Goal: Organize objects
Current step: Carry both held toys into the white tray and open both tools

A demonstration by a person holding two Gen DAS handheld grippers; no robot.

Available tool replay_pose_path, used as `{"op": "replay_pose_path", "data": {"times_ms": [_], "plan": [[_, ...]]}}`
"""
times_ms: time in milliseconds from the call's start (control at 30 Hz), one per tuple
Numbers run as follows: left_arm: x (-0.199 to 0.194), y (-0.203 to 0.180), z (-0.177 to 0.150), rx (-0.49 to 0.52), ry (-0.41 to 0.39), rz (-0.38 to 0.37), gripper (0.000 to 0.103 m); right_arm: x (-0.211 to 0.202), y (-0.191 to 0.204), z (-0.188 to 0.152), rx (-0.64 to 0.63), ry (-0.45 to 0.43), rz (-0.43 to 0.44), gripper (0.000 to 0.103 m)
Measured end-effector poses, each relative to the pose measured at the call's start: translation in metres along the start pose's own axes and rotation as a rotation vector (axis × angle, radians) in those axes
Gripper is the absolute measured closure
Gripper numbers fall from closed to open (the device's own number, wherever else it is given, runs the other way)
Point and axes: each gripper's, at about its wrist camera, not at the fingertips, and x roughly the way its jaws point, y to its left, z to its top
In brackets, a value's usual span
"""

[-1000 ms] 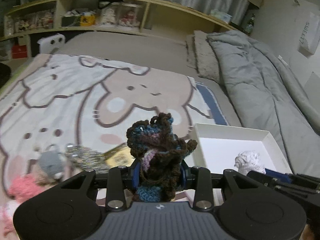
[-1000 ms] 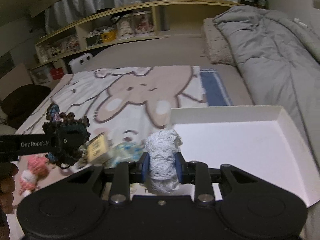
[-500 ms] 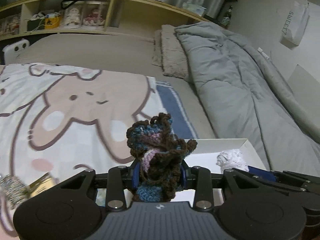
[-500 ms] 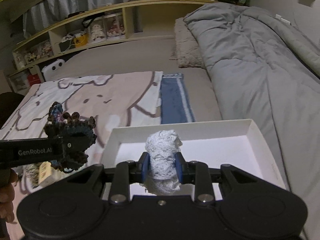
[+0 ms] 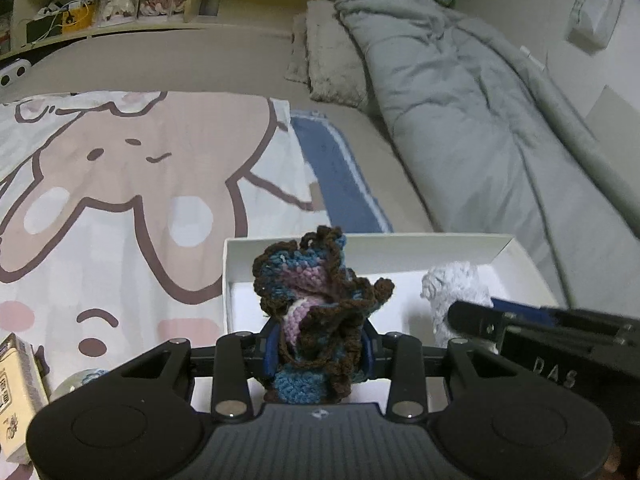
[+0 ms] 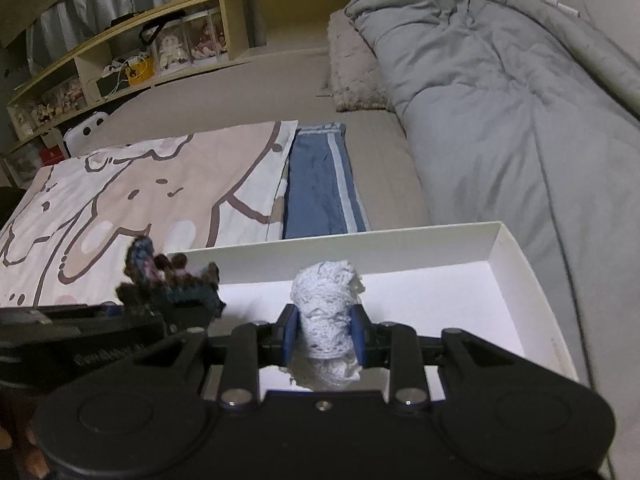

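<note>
Box [image 6: 516, 272] now fills the near ground of both views; a second ago it sat off to the right with the clutter on the blanket [image 5: 120, 168] between me and it. I have swung both grippers right, so each load hangs over the white interior, not the bedding.

My left gripper [image 5: 318, 344] has its jaws closed narrow on the crochet piece [image 5: 316, 300], brown and blue with a pink fold, pinched at its lower half with the ruffled top standing free above the fingers. It hangs over the box's near-left part, just inside the left wall.

My right gripper [image 6: 324, 340] is clamped just as narrow on the lace roll [image 6: 326, 308], white, upright, squeezed at mid-height with both ends showing. It hangs over the middle of the box floor, right of the crochet piece and apart from it.

I judge the carry done and the drop next. Both pieces are soft and may cling to the pads on release, so I would lower them first. A carton [image 5: 18, 392] lies on the blanket, near left, not yet collected.
</note>
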Motion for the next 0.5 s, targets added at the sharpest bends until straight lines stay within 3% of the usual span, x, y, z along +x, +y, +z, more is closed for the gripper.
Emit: {"op": "replay_pose_path", "data": {"times_ms": [233,300,500], "plan": [[0.005,0.005,-0.001,-0.003,-0.004,0.023,0.051,0.013,0.002,0.005,-0.013,0.003,0.018,0.068],[0.004,0.005,-0.001,-0.003,0.005,0.014,0.048,0.010,-0.001,0.005,0.010,-0.003,0.002,0.051],[-0.007,0.002,0.002,0.018,-0.005,0.029,0.048,-0.002,-0.008,0.003,0.037,0.002,-0.005,0.051]]}}
